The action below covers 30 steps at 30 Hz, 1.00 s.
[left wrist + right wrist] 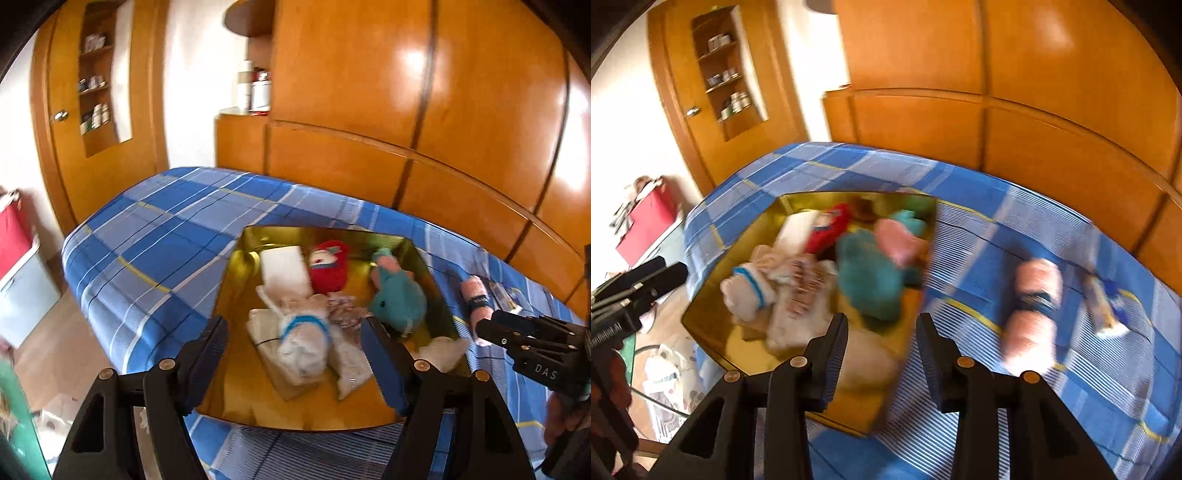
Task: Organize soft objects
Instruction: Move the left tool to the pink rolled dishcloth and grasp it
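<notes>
Most soft things already lie in the gold tray (236, 280) at the middle of the frame: a teal plush dolphin (397, 301), a red plush toy (328, 267), and a white plush with a blue band (304, 341). On the blue plaid bed (960, 258), right of the tray, a pink plush toy (1034, 306) is not yet packed. The left claw (295, 360) is open and empty; the right claw (882, 354) stands partly open with nothing between its pads.

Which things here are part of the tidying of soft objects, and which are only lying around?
For the job: gold box, teal plush, red plush, white bundle, pink roll on the bed.

Only lying around: shelf jars, white bottles, red box.
</notes>
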{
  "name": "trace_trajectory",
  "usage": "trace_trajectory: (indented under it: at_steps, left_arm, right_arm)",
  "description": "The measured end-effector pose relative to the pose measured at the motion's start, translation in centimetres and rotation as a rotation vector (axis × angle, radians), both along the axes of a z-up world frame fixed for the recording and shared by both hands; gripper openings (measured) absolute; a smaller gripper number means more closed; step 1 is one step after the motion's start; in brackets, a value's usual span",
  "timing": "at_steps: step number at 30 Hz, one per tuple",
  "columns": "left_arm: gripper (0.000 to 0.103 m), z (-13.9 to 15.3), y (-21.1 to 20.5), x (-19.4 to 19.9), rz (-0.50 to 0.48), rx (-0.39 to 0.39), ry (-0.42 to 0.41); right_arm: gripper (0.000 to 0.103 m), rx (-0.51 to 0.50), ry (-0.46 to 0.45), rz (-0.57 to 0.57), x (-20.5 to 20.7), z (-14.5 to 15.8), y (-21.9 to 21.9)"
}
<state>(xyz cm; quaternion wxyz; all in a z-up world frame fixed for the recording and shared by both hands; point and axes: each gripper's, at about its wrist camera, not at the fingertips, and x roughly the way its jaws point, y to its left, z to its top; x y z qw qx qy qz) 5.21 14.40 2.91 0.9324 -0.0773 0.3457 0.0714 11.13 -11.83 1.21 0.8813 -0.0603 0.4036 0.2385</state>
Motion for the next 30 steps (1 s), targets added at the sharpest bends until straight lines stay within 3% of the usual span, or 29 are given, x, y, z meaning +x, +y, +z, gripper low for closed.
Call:
trace_trajectory:
  at_steps: [19,24,30]
  left_arm:
    - [0.074,1.2,-12.7,2.9,-0.311,0.102,0.011]
    - [0.074,1.1,-16.8,4.7,-0.402,0.080,0.042]
    - [0.074,-0.3,-21.7,8.0,-0.468,0.042,0.110]
  right_arm:
    - [0.038,-0.039,0.018,-0.392,-0.3,-2.6,-19.1]
    - [0.038,0.013,0.041,-0.500,-0.3,-3.7,-22.7]
    - [0.038,0.058,0.054,-0.525,-0.4,-4.0,-23.8]
